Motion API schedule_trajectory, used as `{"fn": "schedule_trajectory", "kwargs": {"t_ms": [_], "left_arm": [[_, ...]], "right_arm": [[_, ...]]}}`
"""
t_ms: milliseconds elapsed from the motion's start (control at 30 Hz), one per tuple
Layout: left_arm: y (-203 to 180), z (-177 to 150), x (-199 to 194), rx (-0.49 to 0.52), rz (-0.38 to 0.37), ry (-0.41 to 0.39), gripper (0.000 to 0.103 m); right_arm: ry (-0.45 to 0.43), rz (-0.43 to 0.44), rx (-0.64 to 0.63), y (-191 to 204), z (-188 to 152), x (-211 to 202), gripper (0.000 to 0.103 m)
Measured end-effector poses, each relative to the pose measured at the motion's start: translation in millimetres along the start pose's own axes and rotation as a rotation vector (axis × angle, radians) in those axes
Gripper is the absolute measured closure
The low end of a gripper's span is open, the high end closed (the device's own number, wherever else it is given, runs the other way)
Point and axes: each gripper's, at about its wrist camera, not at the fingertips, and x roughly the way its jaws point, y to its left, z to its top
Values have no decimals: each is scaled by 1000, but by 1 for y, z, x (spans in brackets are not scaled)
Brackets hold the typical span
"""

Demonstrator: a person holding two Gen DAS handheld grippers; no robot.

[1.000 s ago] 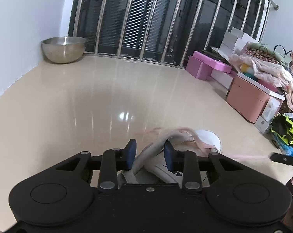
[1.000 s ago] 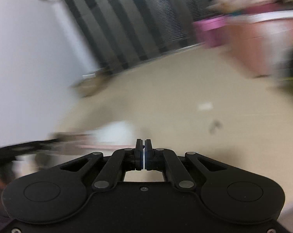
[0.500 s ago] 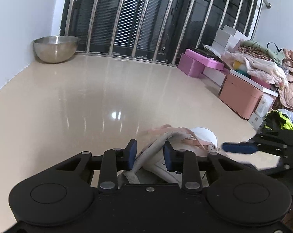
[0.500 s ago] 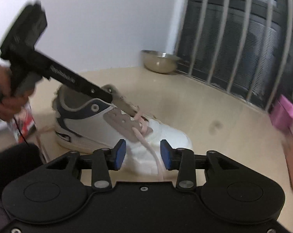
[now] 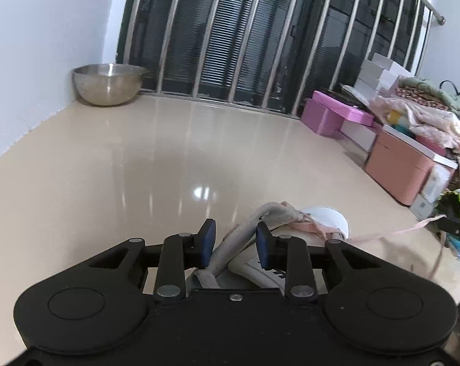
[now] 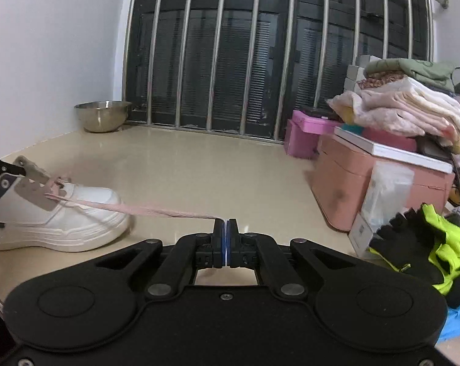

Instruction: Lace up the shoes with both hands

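Pink lace (image 6: 156, 210) now runs taut from the shoe's lower eyelets straight to my right gripper (image 6: 225, 228). Half a second ago those jaws stood apart over the shoe with the lace loose between them; now they are closing, pads nearly together, with the lace end pinched between them. So the lace is caught and pulled out to the shoe's toe side: I judge this the tightening pull after a threading pass, with more eyelets likely left, though I can't count them.

White high-top shoe (image 6: 56, 213) sits on the beige floor (image 6: 199, 167), near the left edge of the right wrist view, toe toward the barred window, well apart from my right gripper and joined to it only by the lace.

My left gripper (image 5: 236, 241) has not moved: jaws narrow, part open, straddling the grey tongue (image 5: 230, 244) at the shoe's collar. Whether both pads press the tongue I can't tell; one touches it.
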Motion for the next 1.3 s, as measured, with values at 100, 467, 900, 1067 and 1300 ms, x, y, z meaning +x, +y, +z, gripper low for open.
{"fn": "schedule_trajectory", "kwargs": {"t_ms": [100, 467, 900, 1067, 1300], "left_arm": [[-5, 0, -1, 34, 19, -1, 74], [2, 6, -4, 30, 39, 2, 74], [10, 8, 3, -13, 31, -4, 74], [4, 8, 4, 2, 62, -17, 74], [7, 8, 1, -7, 91, -24, 74]], "right_arm": [[-9, 154, -106, 31, 9, 11, 54], [13, 441, -511, 137, 21, 84, 101], [-23, 237, -75, 57, 3, 40, 103], [-54, 151, -106, 57, 7, 28, 103], [-263, -412, -296, 66, 31, 28, 98]]}}
